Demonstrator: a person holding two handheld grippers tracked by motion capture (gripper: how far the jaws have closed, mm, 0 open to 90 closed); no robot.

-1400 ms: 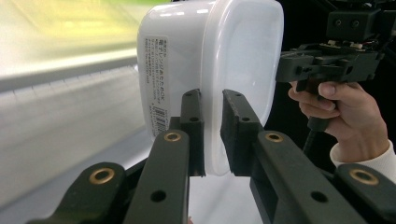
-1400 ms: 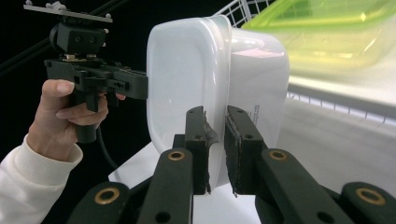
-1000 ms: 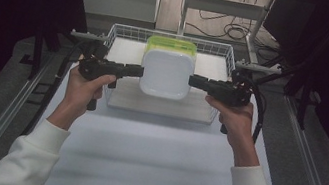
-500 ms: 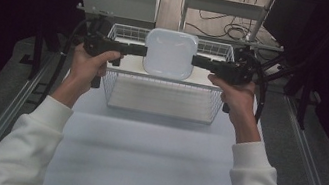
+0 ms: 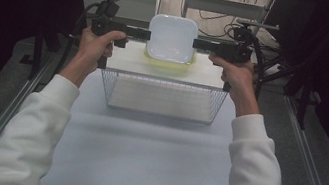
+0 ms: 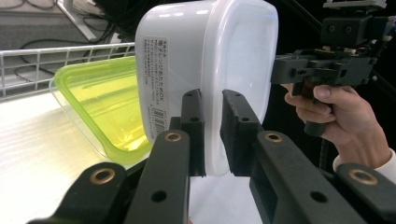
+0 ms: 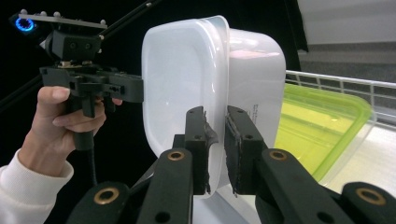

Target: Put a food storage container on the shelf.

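So the white container (image 5: 172, 38) is hanging at the top middle of the high view, pinched between the two tools. The left tool (image 5: 147, 35) comes in from the left and grips its left rim, and the right tool (image 5: 195, 43) does the same on the right. In the left gripper view the jaws of the left tool (image 6: 212, 126) are squeezed onto the rim of the container (image 6: 205, 70), and in the right gripper view the right tool (image 7: 215, 140) is clamped on the opposite rim the same way. The container is tipped on its side, clear of the desk (image 5: 142, 154).

Count: one white container, one green-yellow container (image 5: 167, 65), one wire basket (image 5: 161, 97), two tools, two hands.

The green-yellow container sits right under and behind the white one, just past the basket's far edge in the high view. The wire basket sits in the middle of the frame, below the held container. There are cables and a metal frame in the background at the top.
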